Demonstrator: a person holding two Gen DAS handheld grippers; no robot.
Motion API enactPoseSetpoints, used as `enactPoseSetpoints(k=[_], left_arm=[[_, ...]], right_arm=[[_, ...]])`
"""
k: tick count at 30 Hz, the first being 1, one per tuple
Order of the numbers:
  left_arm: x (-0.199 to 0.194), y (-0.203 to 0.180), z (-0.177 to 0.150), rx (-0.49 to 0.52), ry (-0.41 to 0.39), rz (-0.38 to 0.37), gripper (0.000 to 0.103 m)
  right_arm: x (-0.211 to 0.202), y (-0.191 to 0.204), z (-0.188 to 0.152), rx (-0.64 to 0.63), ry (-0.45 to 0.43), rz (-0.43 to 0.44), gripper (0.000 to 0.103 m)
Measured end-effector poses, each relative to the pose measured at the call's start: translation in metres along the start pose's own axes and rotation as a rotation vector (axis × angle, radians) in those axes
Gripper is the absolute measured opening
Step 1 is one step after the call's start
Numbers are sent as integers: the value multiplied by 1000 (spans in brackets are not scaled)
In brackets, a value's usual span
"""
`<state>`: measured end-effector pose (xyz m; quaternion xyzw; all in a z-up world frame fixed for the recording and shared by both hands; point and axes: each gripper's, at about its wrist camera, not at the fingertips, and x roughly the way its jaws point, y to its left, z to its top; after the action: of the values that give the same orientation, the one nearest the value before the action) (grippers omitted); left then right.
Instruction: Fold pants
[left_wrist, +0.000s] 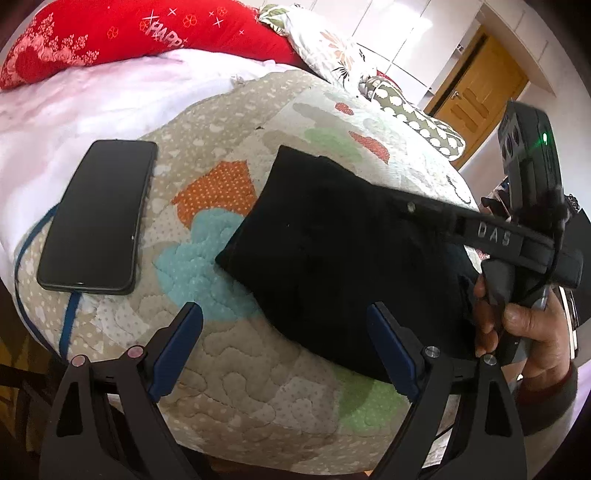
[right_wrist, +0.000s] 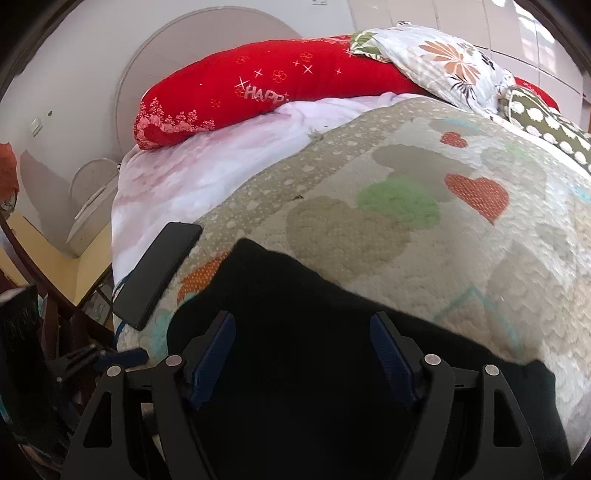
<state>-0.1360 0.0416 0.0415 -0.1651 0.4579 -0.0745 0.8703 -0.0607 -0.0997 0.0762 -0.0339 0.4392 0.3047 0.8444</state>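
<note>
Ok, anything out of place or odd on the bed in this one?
One thing: a black phone lies on the quilt just left of the black pants, over a blue strap. It has no part in folding. The pants look compactly folded; both claws are open.

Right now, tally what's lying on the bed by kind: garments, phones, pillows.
Black pants, folded on the quilt: 1
Phone, screen dark: 1
Pillows: 3, red, floral, green with white spots
Total: 5
</note>
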Motion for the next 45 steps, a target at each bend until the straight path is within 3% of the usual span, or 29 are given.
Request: enactPoseSetpoints(k=[4, 13, 16, 20, 22, 23, 28, 29, 32, 34, 36, 37, 39, 40, 41, 42, 43, 45], left_arm=[[12, 2, -1, -25, 27, -11, 91], [24, 4, 7, -60, -11, -49, 96], [21, 4, 8, -67, -31, -98, 92], [-5, -12, 11, -2, -94, -138, 66], [-24, -33, 14, 72, -136, -164, 38], [-33, -44, 15, 105, -152, -189, 34], [-61, -123, 8, 331, -204, -323, 33], [-60, -140, 4, 375, -193, -356, 32], [-36, -187, -15, 475, -108, -438, 24], [-12, -212, -32, 517, -35, -449, 23], [5, -226, -45, 545, 33, -465, 23], [10, -232, -54, 567, 67, -472, 23], [11, -240, -67, 609, 112, -487, 24], [6, -242, -71, 634, 118, -497, 27], [-3, -241, -71, 667, 109, -505, 32], [-11, -243, -74, 693, 97, -509, 52], [-23, -241, -74, 713, 71, -518, 65], [-42, -231, -71, 727, 31, -534, 68]], right_arm=[[14, 6, 11, -33, 14, 27, 81], [70, 23, 23, -93, 81, 76, 81], [72, 20, 20, -64, 76, 92, 58], [25, -1, 23, 16, -24, 198, 34], [-6, -10, 24, 32, -88, 222, 26], [-26, -17, 22, 40, -125, 228, 26], [-122, -61, -9, 100, -291, 178, 21], [-136, -70, -19, 122, -319, 164, 15], [-172, -105, -60, 221, -365, 99, 10], [-184, -132, -93, 308, -359, 40, 6], [-187, -154, -119, 380, -318, -46, 6], [-188, -162, -131, 415, -303, -84, 12], [-193, -179, -158, 501, -279, -98, 13], [-196, -184, -168, 528, -276, -95, 23], [-199, -186, -176, 556, -284, -92, 44], [-203, -186, -182, 572, -301, -77, 53], [-205, -185, -185, 573, -314, -53, 60], [-207, -174, -189, 562, -337, 27, 65]])
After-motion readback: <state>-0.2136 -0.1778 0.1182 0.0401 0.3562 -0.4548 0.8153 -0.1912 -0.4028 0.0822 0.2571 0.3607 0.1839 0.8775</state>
